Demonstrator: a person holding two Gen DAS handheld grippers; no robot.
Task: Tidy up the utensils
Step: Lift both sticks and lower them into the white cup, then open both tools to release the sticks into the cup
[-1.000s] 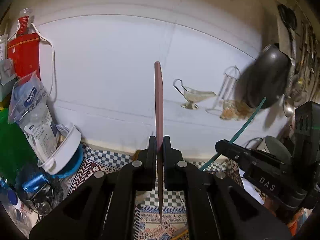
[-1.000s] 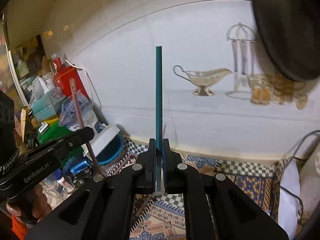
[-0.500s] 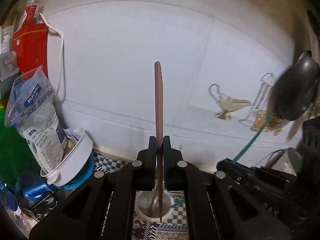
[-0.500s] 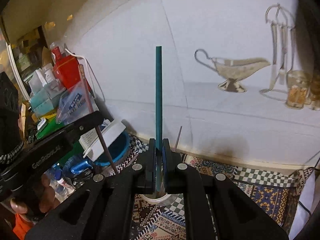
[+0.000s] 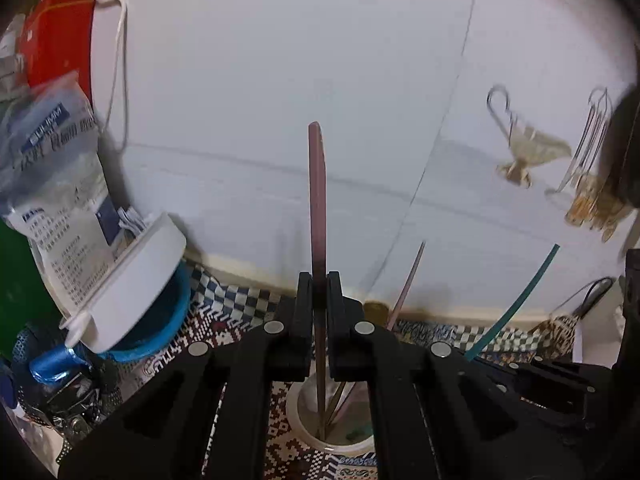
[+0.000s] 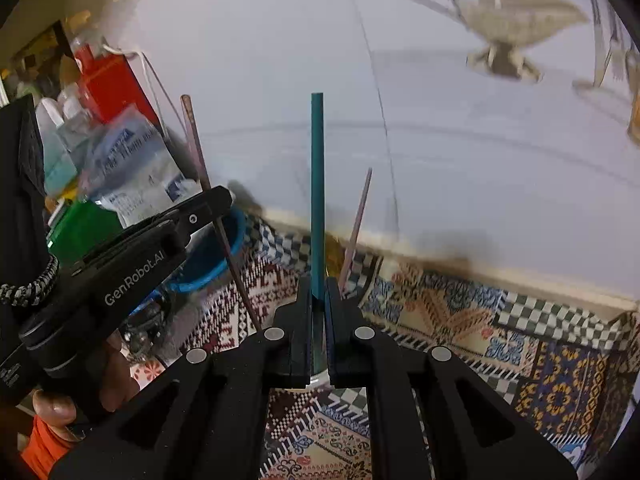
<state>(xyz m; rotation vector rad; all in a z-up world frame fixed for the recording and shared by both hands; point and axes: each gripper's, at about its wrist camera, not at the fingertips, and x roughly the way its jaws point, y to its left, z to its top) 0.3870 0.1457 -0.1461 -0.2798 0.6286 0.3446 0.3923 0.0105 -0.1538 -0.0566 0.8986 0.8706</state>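
My left gripper [image 5: 319, 292] is shut on a pink-handled utensil [image 5: 318, 200] that stands upright. Its metal lower end reaches down into a white cup [image 5: 304, 428] on the patterned cloth. Another pink-handled utensil [image 5: 406, 284] leans in that cup. In the right wrist view my right gripper [image 6: 318, 296] is shut on a teal-handled utensil [image 6: 317, 192], also upright, just above the cup's rim [image 6: 319, 379]. The left gripper [image 6: 208, 208] appears at the left there with its pink utensil [image 6: 196, 148]. The teal handle [image 5: 516, 308] slants at the right of the left wrist view.
A white lidded tub [image 5: 132, 280] leans in a blue bowl beside a printed bag [image 5: 60, 184] and a red box [image 5: 60, 40] on the left. White tiled wall stands close behind. A gravy boat [image 5: 528, 152] sits on the ledge. A hand [image 6: 52, 408] holds the left gripper.
Both grippers have sunk and moved toward the wall. The white cup has come into view under them, and the pink utensil's lower end now reaches into it.
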